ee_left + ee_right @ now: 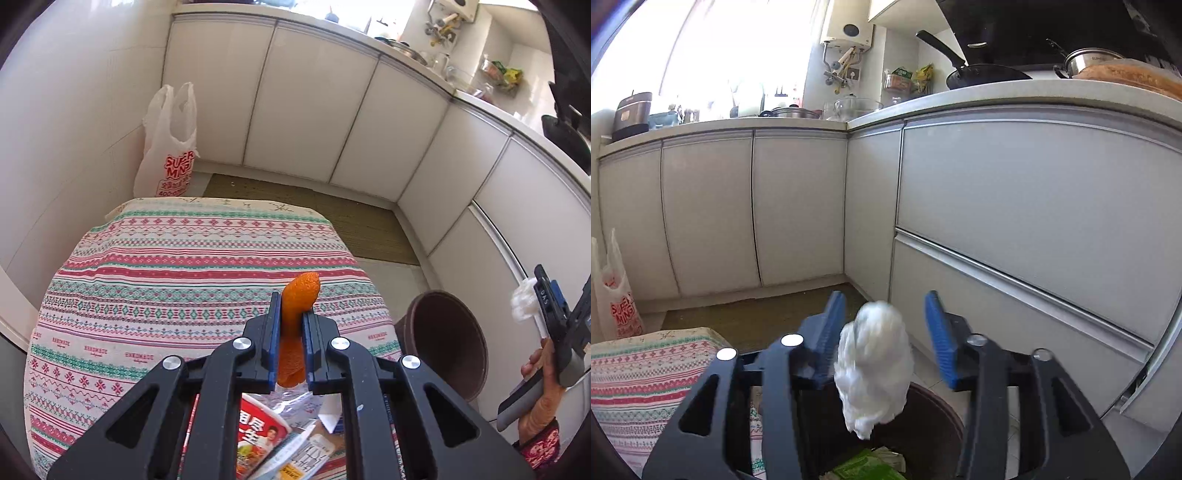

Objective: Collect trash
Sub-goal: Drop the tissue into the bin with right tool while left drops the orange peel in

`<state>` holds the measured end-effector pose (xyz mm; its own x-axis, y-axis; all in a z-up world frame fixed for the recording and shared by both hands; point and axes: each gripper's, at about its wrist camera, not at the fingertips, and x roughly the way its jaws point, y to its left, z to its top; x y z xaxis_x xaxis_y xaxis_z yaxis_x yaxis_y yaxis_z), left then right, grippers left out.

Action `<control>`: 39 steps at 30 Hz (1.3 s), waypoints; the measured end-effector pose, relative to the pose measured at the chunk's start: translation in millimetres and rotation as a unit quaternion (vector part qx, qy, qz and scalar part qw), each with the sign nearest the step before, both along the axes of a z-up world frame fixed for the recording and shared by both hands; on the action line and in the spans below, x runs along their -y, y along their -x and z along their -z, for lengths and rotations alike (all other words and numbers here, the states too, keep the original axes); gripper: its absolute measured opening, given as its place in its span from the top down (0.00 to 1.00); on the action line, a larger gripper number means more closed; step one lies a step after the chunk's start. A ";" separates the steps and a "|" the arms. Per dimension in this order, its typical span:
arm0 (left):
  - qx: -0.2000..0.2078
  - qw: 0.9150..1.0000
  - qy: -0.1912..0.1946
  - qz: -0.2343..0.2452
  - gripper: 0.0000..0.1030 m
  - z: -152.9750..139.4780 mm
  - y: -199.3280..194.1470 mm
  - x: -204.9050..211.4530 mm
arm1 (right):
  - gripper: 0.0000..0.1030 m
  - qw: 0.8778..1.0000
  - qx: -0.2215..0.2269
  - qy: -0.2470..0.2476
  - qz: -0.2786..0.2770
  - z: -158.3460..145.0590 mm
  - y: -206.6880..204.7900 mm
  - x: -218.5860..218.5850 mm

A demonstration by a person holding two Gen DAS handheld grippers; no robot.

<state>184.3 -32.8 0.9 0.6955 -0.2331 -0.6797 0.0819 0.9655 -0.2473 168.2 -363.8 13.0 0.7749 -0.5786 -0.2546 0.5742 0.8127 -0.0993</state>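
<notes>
White kitchen cabinets [798, 206] line the back of both views, below a counter [997, 94] loaded with cookware.

Left gripper [291, 317]: jaws closed on an orange peel [298, 295]. The peel stands upright between the blue pads, its tip projecting past them. Below the jaws, at the bottom centre of the left wrist view, an instant noodle cup [258, 439] and paper wrappers [314, 454] lie on the patterned tablecloth [147, 280] covering the tabletop.

Right gripper [884, 325]: jaws spread apart. A crumpled white tissue [873, 365] sits in the gap, lying against the left-hand pad and clear of the right-hand one; whether it rests on that pad or is already loose cannot be told. Directly beneath the tissue is the mouth of a dark brown bin [945, 410], with green packaging [864, 465] visible inside.

In the left wrist view, the bin [443, 339] stands on the floor at the right, just beside the tabletop edge. The right gripper [539, 299] appears at the far right edge, held by a hand [543, 384], with the tissue [522, 299] at its tip.

A white plastic shopping bag [168, 147] with red print stands against the wall at upper left.
</notes>
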 end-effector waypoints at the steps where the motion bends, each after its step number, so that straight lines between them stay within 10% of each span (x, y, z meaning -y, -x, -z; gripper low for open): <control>1: 0.001 1.000 -0.002 0.005 0.90 -0.4 0.6 6.2 | 0.33 1.000 0.007 0.006 0.004 -2.4 4.4 1.3; 9: 0.008 0.999 -0.010 0.041 0.90 -0.2 5.3 56.9 | 0.08 0.997 0.046 0.041 0.046 -15.6 44.0 24.7; 28: 0.002 0.984 0.012 0.176 0.90 13.9 -21.9 263.7 | 0.07 0.963 0.080 -0.142 0.214 -19.0 126.3 176.7; 39: -0.008 0.979 -0.027 0.201 0.87 35.9 -31.7 320.8 | 0.07 0.956 0.070 -0.172 0.229 -4.0 122.2 185.9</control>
